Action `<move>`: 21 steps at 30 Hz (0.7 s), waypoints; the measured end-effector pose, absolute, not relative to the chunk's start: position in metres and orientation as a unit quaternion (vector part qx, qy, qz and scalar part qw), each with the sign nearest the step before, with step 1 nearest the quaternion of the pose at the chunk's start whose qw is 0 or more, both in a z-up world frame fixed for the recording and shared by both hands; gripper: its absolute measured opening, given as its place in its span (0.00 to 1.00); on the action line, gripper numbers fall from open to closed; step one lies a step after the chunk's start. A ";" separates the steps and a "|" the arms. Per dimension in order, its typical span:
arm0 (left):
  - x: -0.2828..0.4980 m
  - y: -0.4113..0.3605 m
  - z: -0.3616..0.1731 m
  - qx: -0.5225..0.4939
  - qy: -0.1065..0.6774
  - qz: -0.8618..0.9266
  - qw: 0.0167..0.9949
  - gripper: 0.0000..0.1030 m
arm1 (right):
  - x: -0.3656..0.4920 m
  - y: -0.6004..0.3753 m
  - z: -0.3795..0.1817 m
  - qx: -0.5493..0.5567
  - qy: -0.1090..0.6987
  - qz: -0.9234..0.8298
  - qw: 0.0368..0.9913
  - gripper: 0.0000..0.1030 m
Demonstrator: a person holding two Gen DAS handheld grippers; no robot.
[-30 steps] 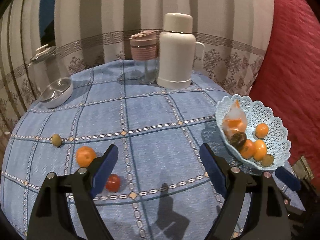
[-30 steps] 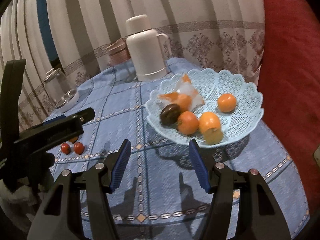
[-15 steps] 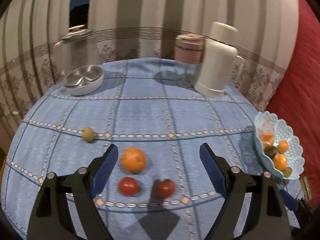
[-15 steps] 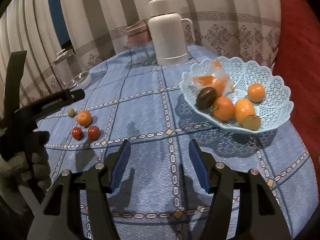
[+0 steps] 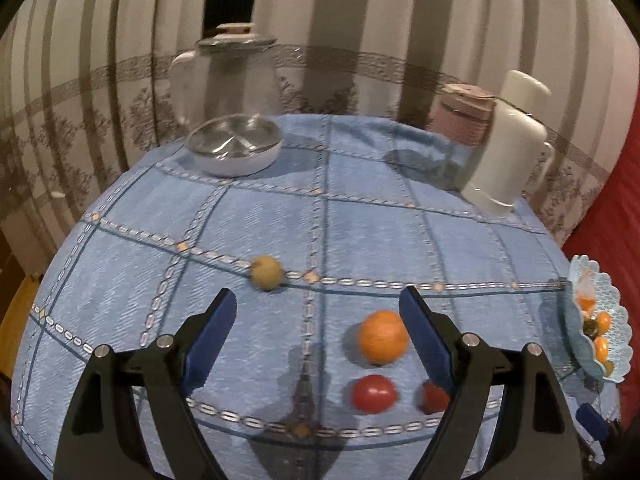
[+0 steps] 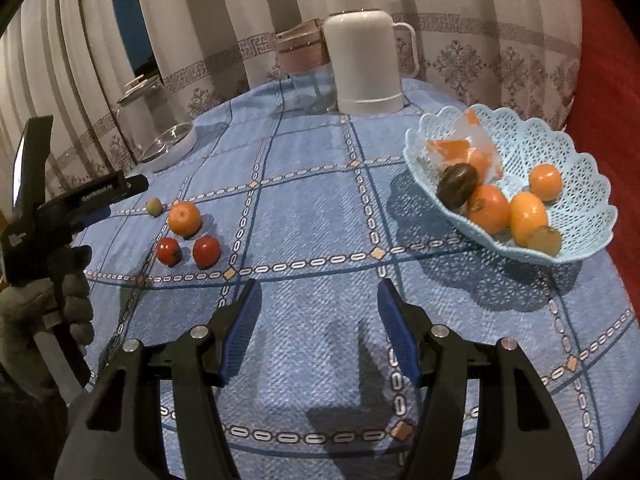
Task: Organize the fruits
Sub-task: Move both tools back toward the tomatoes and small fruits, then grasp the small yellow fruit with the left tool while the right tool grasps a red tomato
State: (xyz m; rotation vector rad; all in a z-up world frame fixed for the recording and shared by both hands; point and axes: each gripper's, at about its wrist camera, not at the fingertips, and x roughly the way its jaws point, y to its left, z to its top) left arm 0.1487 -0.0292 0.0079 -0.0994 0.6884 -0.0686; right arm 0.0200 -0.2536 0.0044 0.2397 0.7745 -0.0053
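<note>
My left tongs (image 5: 316, 328), apart, have swung onto the orange (image 5: 382, 336); only the right view (tongs (image 6: 316, 320) apart, empty) shows the basket (image 6: 576, 168) fully.

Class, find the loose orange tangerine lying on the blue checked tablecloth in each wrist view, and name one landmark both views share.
Left wrist view: orange tangerine, lower right of centre, beside the right fingertip.
Right wrist view: tangerine, left of centre, above two red tomatoes.
Shared landmark: white thermos jug.
</note>
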 end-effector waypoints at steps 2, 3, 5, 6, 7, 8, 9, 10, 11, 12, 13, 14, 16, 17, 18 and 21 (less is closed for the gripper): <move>0.153 -0.019 0.002 -0.057 0.345 -0.026 0.937 0.80 | 0.021 -0.251 0.002 0.114 0.380 0.000 0.918 0.60; 0.155 -0.016 0.000 -0.059 0.347 -0.022 0.936 0.80 | 0.021 -0.249 0.001 0.114 0.381 0.002 0.918 0.60; 0.162 -0.006 -0.005 -0.064 0.352 -0.013 0.934 0.80 | 0.023 -0.247 0.000 0.113 0.384 0.004 0.916 0.60; 0.165 -0.001 -0.007 -0.066 0.354 -0.008 0.933 0.80 | 0.024 -0.246 -0.002 0.113 0.386 0.005 0.916 0.60; 0.168 0.001 -0.008 -0.067 0.356 -0.006 0.932 0.79 | 0.025 -0.246 -0.003 0.113 0.387 0.006 0.915 0.60; 0.170 0.004 -0.010 -0.068 0.358 -0.004 0.931 0.78 | 0.025 -0.245 -0.004 0.113 0.389 0.007 0.914 0.60; 0.174 0.007 -0.011 -0.069 0.361 -0.002 0.930 0.77 | 0.026 -0.244 -0.005 0.112 0.390 0.008 0.914 0.60; 0.178 0.009 -0.012 -0.070 0.363 -0.001 0.929 0.74 | 0.027 -0.244 -0.006 0.112 0.391 0.009 0.913 0.60; 0.181 0.010 -0.014 -0.070 0.365 -0.002 0.928 0.73 | 0.027 -0.244 -0.007 0.112 0.392 0.009 0.913 0.60; 0.185 0.011 -0.015 -0.070 0.368 -0.002 0.927 0.71 | 0.027 -0.244 -0.008 0.112 0.393 0.010 0.913 0.60; 0.190 0.012 -0.016 -0.069 0.371 0.000 0.926 0.66 | 0.028 -0.244 -0.008 0.111 0.394 0.010 0.912 0.60; 0.194 0.012 -0.018 -0.067 0.373 0.000 0.925 0.63 | 0.028 -0.244 -0.009 0.111 0.395 0.010 0.912 0.60; 0.204 0.011 -0.021 -0.064 0.380 -0.004 0.923 0.56 | 0.029 -0.244 -0.010 0.110 0.397 0.010 0.911 0.60; 0.208 0.011 -0.022 -0.064 0.382 -0.006 0.922 0.55 | 0.030 -0.244 -0.011 0.110 0.399 0.010 0.910 0.60; 0.213 0.011 -0.023 -0.065 0.384 -0.007 0.921 0.53 | 0.030 -0.244 -0.011 0.110 0.400 0.009 0.910 0.60; 0.225 0.010 -0.028 -0.065 0.390 -0.013 0.919 0.43 | 0.034 -0.243 -0.012 0.107 0.403 0.008 0.909 0.60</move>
